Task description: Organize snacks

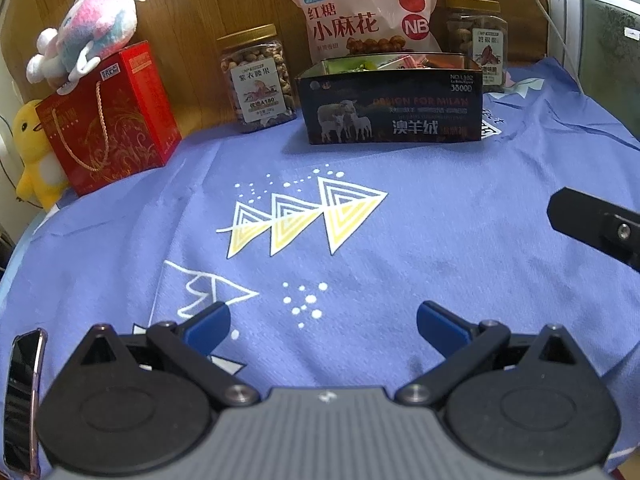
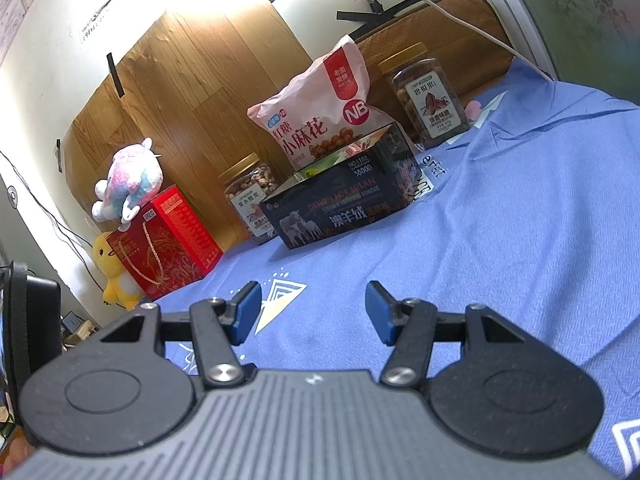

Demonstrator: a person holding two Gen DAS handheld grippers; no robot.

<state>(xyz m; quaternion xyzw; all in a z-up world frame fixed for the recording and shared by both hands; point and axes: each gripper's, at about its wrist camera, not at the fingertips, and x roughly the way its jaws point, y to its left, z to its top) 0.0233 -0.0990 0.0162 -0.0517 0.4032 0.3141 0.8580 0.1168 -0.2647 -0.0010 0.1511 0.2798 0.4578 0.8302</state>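
A dark open box [image 1: 394, 108] with sheep printed on it stands at the back of the blue cloth and holds several small snack packets [image 1: 384, 64]. It also shows in the right wrist view [image 2: 344, 204]. A pink snack bag [image 1: 368, 12] leans behind it. My left gripper [image 1: 324, 328] is open and empty, low over the cloth near the front. My right gripper [image 2: 312, 312] is open and empty, tilted, above the cloth. Part of the right gripper [image 1: 596, 228] shows at the right edge of the left wrist view.
Two nut jars [image 1: 258, 78] [image 1: 478, 40] flank the box. A red gift box [image 1: 110, 120] with a plush toy [image 1: 86, 34] on top and a yellow duck plush [image 1: 34, 152] stand at the back left. A phone [image 1: 22, 400] lies at the left front edge.
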